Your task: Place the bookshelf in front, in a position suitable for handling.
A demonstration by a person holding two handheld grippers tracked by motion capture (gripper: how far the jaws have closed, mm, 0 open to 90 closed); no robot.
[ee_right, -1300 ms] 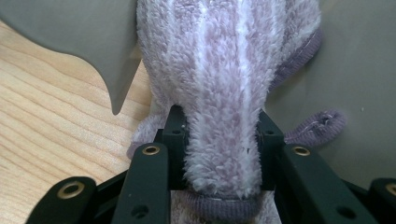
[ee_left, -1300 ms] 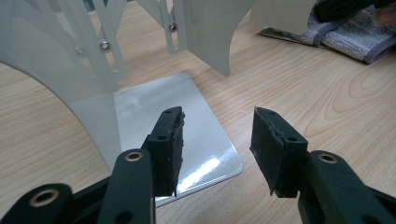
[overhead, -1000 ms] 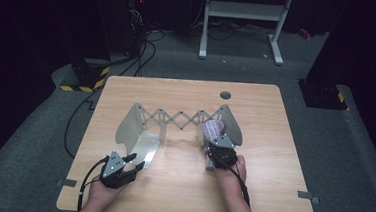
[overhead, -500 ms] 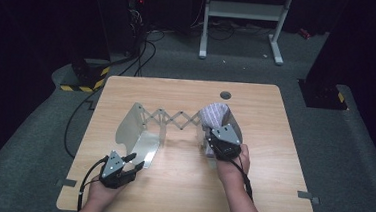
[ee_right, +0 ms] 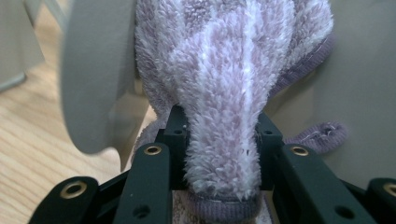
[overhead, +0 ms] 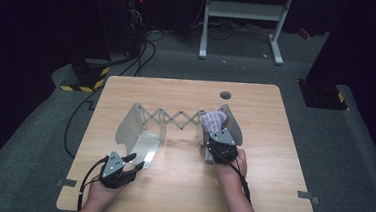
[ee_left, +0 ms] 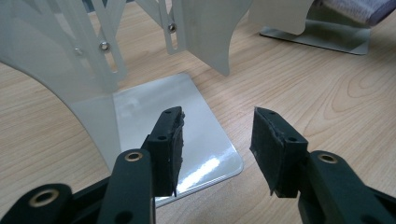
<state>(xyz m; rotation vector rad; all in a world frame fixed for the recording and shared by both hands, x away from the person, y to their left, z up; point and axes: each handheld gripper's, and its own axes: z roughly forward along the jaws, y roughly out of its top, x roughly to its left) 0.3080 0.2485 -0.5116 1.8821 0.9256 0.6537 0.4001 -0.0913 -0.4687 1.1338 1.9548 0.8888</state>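
Right gripper (ee_right: pixel 219 154) clamped on a folded lilac towel (ee_right: pixel 229 93) at the rack's (overhead: pixel 139 127) right end plate, right of centre in the high view.
Left gripper (ee_left: pixel 217 149) is held open and empty at lower left, over the rack's base plate (ee_left: pixel 187 126). For a clean placement, the towel should be kept pinched mid-fold and guided squarely between the uprights, without the rack being nudged.

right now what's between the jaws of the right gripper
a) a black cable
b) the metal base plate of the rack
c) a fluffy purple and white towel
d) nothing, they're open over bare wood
c: in the right gripper view the black jaws of the right gripper press on both sides of a fluffy purple and white towel, with the pale metal rack close behind it.
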